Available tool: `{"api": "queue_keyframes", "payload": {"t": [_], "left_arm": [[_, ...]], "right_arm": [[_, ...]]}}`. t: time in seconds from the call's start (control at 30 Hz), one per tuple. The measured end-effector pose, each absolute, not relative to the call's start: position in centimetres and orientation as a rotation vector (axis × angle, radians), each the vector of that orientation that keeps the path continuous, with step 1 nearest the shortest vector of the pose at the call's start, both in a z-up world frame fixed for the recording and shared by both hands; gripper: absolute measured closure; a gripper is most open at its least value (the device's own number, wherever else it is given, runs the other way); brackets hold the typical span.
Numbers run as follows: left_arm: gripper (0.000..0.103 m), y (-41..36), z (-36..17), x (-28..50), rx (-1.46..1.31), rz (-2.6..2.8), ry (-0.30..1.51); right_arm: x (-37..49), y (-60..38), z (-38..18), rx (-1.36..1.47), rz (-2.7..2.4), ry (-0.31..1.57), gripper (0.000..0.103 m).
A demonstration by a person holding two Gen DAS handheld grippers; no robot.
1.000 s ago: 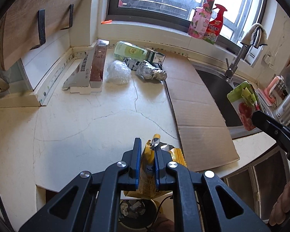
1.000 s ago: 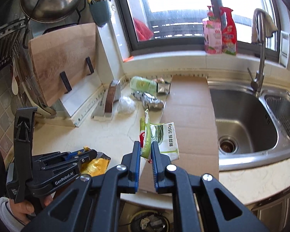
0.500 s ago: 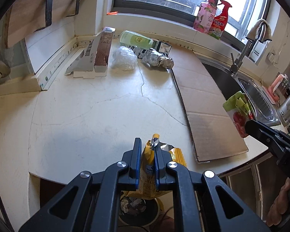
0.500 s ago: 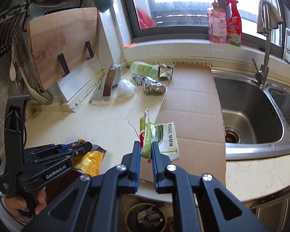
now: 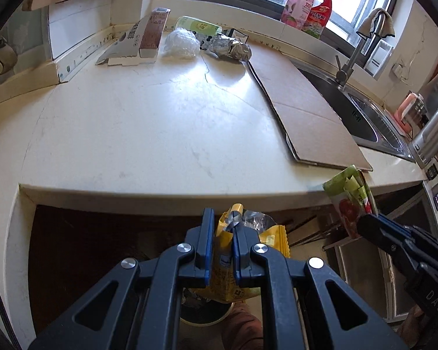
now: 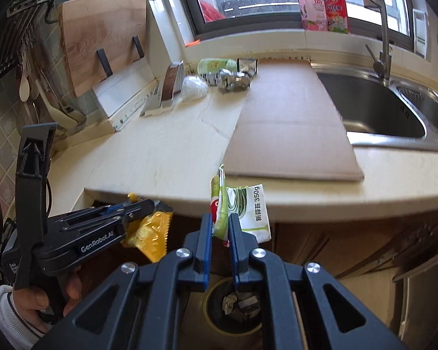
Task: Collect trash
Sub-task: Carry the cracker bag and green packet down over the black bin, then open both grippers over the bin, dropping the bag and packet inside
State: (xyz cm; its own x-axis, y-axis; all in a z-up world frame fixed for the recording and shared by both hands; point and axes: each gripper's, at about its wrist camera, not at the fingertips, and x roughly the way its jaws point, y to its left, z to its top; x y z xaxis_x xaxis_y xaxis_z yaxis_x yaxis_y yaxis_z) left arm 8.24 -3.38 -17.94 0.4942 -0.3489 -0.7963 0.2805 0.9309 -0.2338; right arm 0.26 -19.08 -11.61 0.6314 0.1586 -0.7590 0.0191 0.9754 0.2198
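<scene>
A wooden cutting board [image 6: 102, 38] hangs left of the window, two spray bottles [image 6: 324, 8] on the sill beside the faucet [image 6: 384, 29].

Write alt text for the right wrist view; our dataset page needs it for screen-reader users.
The right gripper, shut on a green and white food packet, hangs past the countertop edge above a trash bin on the floor. At left, the left gripper grips a yellow snack wrapper. More trash lies beside a flat cardboard sheet.

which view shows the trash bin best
The right wrist view: the trash bin shows its rim and the scraps inside, between the right gripper's arms. In the left wrist view the bin is mostly hidden behind the yellow wrapper.
</scene>
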Motion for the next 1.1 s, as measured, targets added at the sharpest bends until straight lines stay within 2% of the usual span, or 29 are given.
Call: {"api": "queue_keyframes", "payload": {"t": [0.33, 0.9, 1.0, 1.1], "left_arm": [[0.094, -3.7, -22.3, 4.7, -0.071, -0.403, 1.103], [0.094, -4.0, -41.3, 4.2, -0.07, -0.363, 1.382], [0.091, -4.2, -44.5, 4.4, -0.067, -0.347, 1.397], [0.079, -3.9, -47.7, 4.6, -0.057, -0.319, 1.405]], "right_arm": [[-3.3, -17.2, -16.7, 0.26, 0.103, 1.061, 0.092], [-3.0, -18.0, -35.4, 0.401, 0.115, 1.346, 0.091], [-2.3, -17.8, -39.1, 0.405, 0.12, 1.37, 0.088], [-1.7, -17.8, -42.5, 0.395, 0.127, 1.386, 0.088]]}}
